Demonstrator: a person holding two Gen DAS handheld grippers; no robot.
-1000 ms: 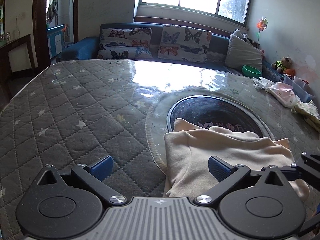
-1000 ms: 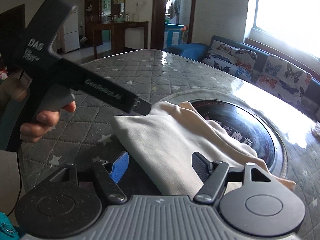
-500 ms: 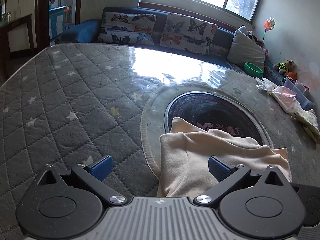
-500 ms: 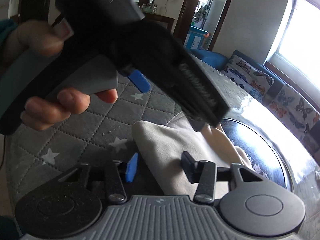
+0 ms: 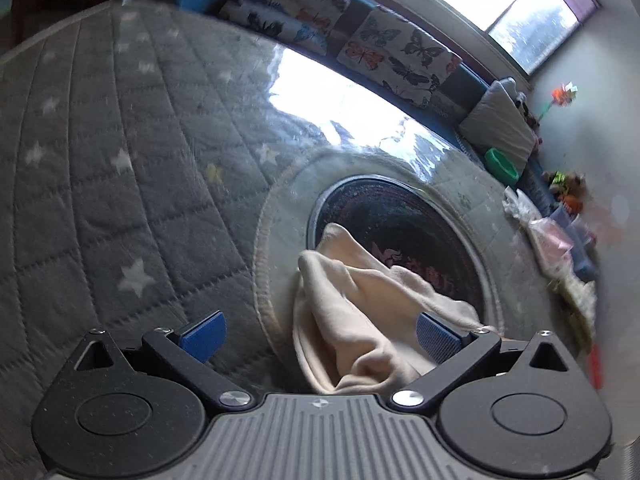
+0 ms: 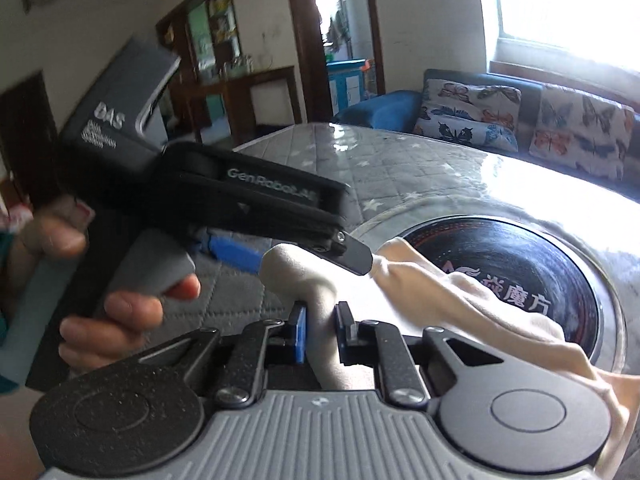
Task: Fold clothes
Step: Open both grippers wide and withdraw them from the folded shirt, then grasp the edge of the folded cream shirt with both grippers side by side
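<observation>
Cream fabric fills the space ahead of both tools: the garment (image 5: 360, 320) lies bunched on my quilted grey surface (image 5: 100, 200), partly over the dark round disc (image 5: 400, 224) set in it. Through the left wrist camera I see the left tool (image 5: 318, 334) with its blue pads (image 5: 204, 334) spread wide apart, the cloth heaped between them and nearer the right-hand pad; nothing is pinched there. That view does not show my other tool at all.

The right wrist camera tells me more. Here the right tool (image 6: 322, 334) has its pads drawn close and clamped on a raised fold of the garment (image 6: 440, 292), which stands up between them and trails off to the right across the disc (image 6: 540, 264). Just ahead and to the left of it I see the left tool (image 6: 256, 216) from the side, held by a hand (image 6: 120, 300) wrapped round its grey grip, one dark finger tip hovering right over the cloth. Beyond the surface this view shows a sofa with butterfly cushions (image 6: 472, 116) and an open doorway (image 6: 344, 40).
</observation>
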